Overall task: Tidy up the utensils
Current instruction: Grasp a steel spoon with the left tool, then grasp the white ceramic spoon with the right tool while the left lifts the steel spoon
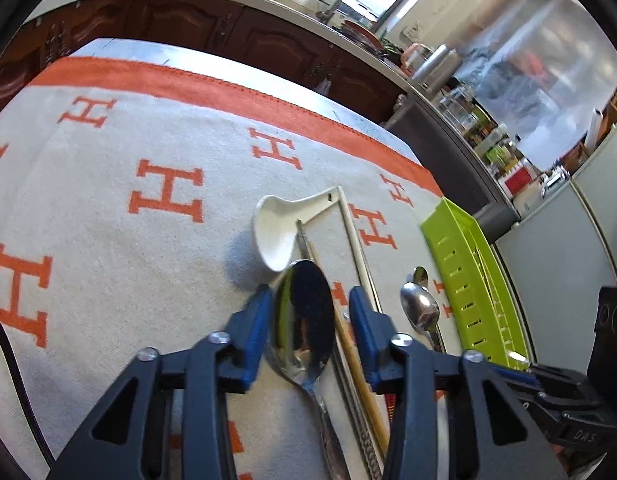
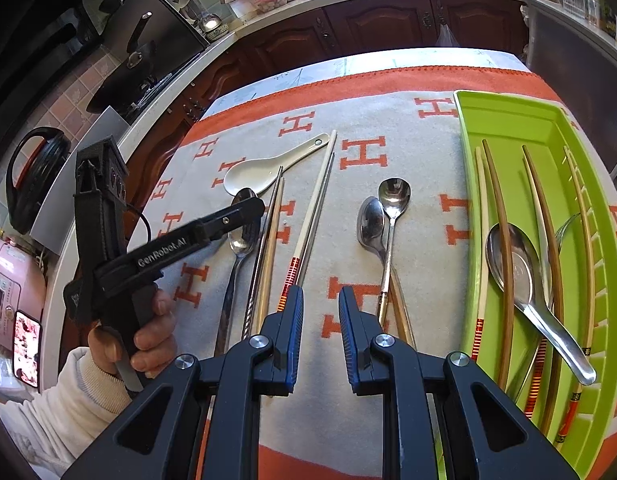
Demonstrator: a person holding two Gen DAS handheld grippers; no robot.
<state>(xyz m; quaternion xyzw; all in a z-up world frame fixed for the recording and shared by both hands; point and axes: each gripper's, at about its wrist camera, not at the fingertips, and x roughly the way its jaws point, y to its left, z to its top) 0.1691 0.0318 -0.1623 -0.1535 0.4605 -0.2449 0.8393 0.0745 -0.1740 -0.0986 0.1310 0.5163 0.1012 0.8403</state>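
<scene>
Left wrist view: the left gripper (image 1: 308,300) is bracketing a steel spoon (image 1: 304,312) on the cloth-covered worktop (image 1: 108,208), pads not visibly pressing yet; the pick-up looks underway. Right wrist view: the right gripper (image 2: 320,320) is hovering empty, jaws narrowly parted, beside the green tray (image 2: 508,120) holding sorted utensils. Next: clamp, lift, carry to the tray.

We read "GenRobot.AI" in pale letters along the black body of the left gripper (image 2: 250,216), seen from the right wrist view. From the left wrist view, the letters "DAS" stand on the black body of the right gripper (image 1: 584,436) at the lower right edge. The blanket (image 1: 108,264) over the tabletop carries a repeated large orange letter "H". We can make out no other writing.
</scene>
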